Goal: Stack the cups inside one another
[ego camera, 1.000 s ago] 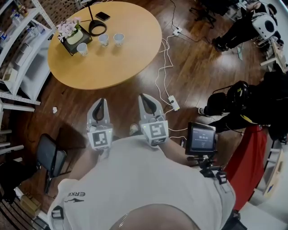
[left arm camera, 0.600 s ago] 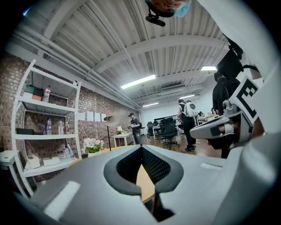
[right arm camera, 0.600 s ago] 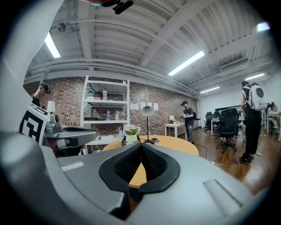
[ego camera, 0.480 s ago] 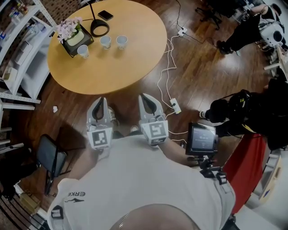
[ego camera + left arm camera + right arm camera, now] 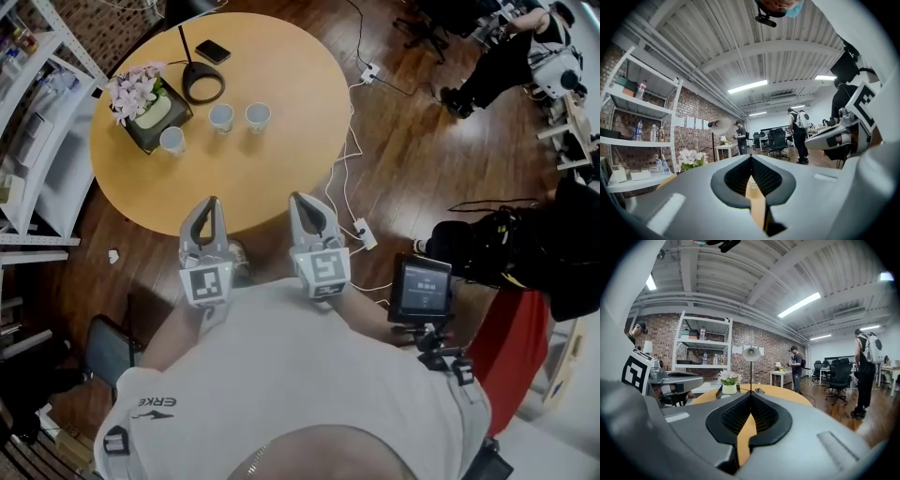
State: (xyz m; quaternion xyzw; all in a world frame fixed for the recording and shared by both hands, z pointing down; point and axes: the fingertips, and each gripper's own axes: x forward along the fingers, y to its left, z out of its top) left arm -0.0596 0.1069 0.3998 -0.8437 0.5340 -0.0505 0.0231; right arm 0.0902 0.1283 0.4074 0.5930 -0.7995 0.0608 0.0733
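Three small pale cups stand apart on the round wooden table: one by the flower tray, one in the middle, one to its right. My left gripper is shut and empty at the table's near edge, well short of the cups. Beside it, my right gripper is shut too, with nothing in it. In the left gripper view the jaws meet tip to tip. In the right gripper view the jaws also meet, with the table beyond them.
A dark tray with pink flowers, a black lamp base and a phone sit at the table's far side. White shelving stands at the left. Cables and a power strip lie on the floor to the right.
The table and cups have come closer in the head view as both grippers moved forward toward the table's edge. Both stay shut.
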